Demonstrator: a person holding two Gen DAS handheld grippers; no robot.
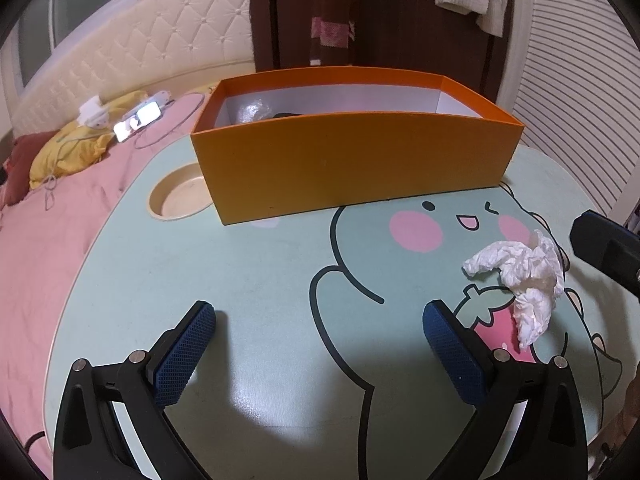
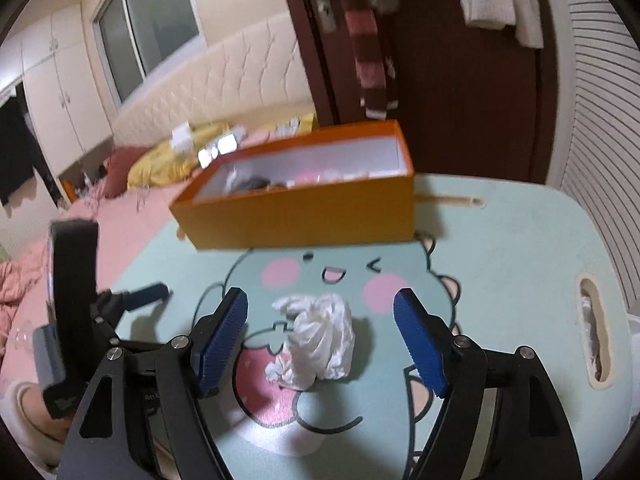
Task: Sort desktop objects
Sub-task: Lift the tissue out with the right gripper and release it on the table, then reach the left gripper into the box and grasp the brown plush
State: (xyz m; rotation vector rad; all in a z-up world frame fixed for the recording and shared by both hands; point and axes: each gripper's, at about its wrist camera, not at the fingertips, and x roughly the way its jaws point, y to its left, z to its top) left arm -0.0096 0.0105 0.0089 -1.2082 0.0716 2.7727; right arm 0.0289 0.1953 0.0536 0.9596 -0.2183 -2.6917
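Blue-padded fingers of the right gripper are spreading wide on either side of one crumpled white tissue, gripping nothing.

One tissue is lying on the strawberry print of the mint-green table, which is carrying a cartoon dinosaur drawing and a round recessed cup holder. One rectangular orange cardboard box with a white lining is standing open at the far edge, holding a few blurred items that cannot be identified. Cross-hatched fingers of the left gripper are also gaping wide and empty, the tissue lying just beside its right finger. Behind the table, a pink-sheeted bed with a tufted cream headboard and a dark wooden door are filling the room.
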